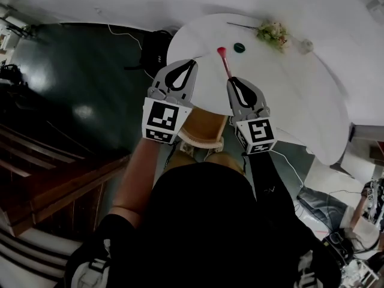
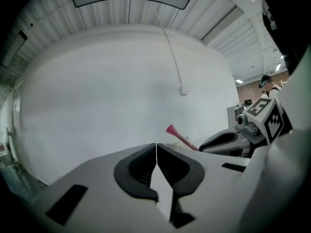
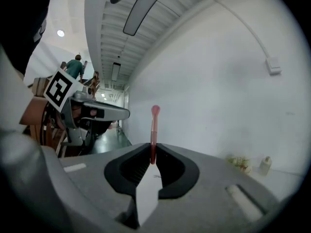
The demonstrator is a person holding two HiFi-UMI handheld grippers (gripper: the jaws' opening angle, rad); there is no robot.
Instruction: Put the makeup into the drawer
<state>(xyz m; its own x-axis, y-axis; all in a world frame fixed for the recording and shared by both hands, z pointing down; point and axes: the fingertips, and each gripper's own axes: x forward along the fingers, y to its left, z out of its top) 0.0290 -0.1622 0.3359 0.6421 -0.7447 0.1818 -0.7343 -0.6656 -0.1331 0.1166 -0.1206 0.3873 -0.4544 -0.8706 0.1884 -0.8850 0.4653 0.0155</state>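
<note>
1. The slender red makeup stick (image 3: 154, 125) with a flared pink tip is pinched only at its lower end. Most of its length pokes out past the jaws, above the white round table (image 1: 300, 95). I judge it could swivel or slide between the pads if the hand swings quickly, since it is so thin and smooth.
2. The free tip leads the way, so it could catch on the near edge of the table or on a drawer front. A knock like that could lever the stick out of the grip.
3. No drawer shows plainly. A light wooden piece (image 1: 201, 128) lies below the near edge of the table, under both grippers, and I cannot tell whether it is the drawer. If the drawer is closed, the stick could be carried there with nowhere to go.
4. The right gripper (image 3: 153, 147) is clenched, with its jaws almost together and the pads pressing either side of the stick.
5. The left gripper (image 2: 156, 144) is closed tip to tip on nothing. It hangs over the near edge of the table, just beside the right one.
6. A small dark green round thing (image 1: 239, 47) and a bunch of flowers (image 1: 273, 33) lie toward the far side of the table, apart from the stick.
</note>
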